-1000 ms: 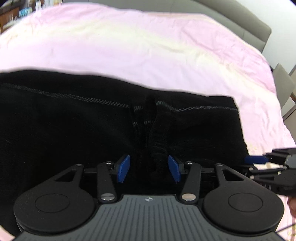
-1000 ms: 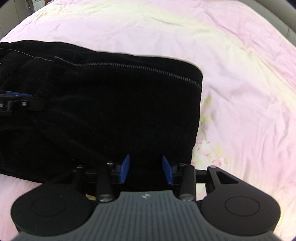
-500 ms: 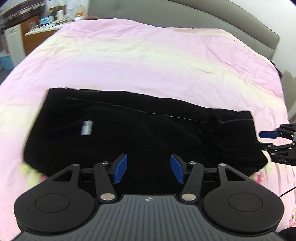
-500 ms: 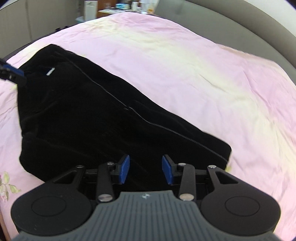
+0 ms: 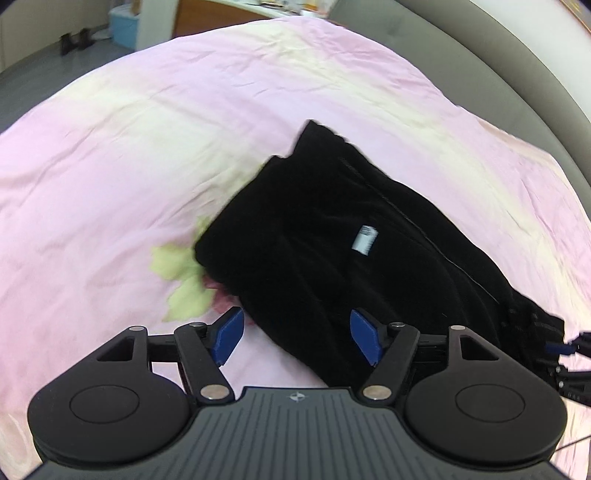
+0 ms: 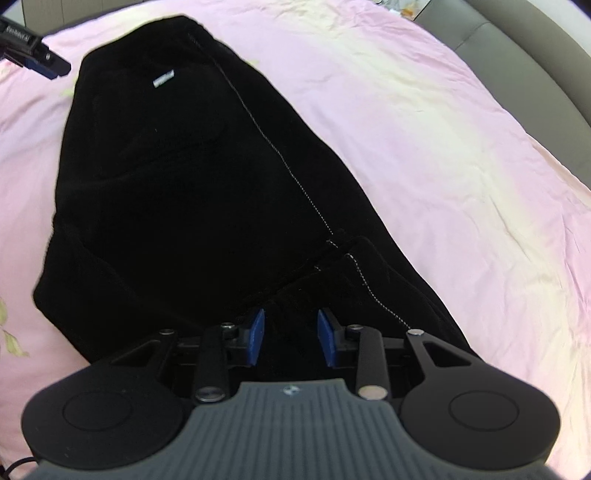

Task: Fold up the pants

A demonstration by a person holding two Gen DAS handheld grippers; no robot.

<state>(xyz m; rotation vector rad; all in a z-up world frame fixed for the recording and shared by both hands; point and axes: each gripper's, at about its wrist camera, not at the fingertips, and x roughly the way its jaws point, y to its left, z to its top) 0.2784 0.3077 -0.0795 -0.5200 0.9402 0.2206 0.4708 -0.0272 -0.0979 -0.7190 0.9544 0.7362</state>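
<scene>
The black pants lie folded in a long bundle on the pink bedspread, with a small white label on top. My left gripper is open and empty, hovering above the bundle's near left edge. My right gripper is open and empty over the other end of the pants, near the stitched seam. The right gripper's tip shows at the right edge of the left wrist view. The left gripper's tip shows at the top left of the right wrist view.
A grey padded headboard runs along the far side of the bed. A floor with a blue box and wooden furniture lies beyond the bed's far left. The bedspread has a flower print beside the pants.
Both grippers have drawn back and up from the pants and turned, so the whole folded bundle now shows. The left jaws have opened wider. The pants lie still.
</scene>
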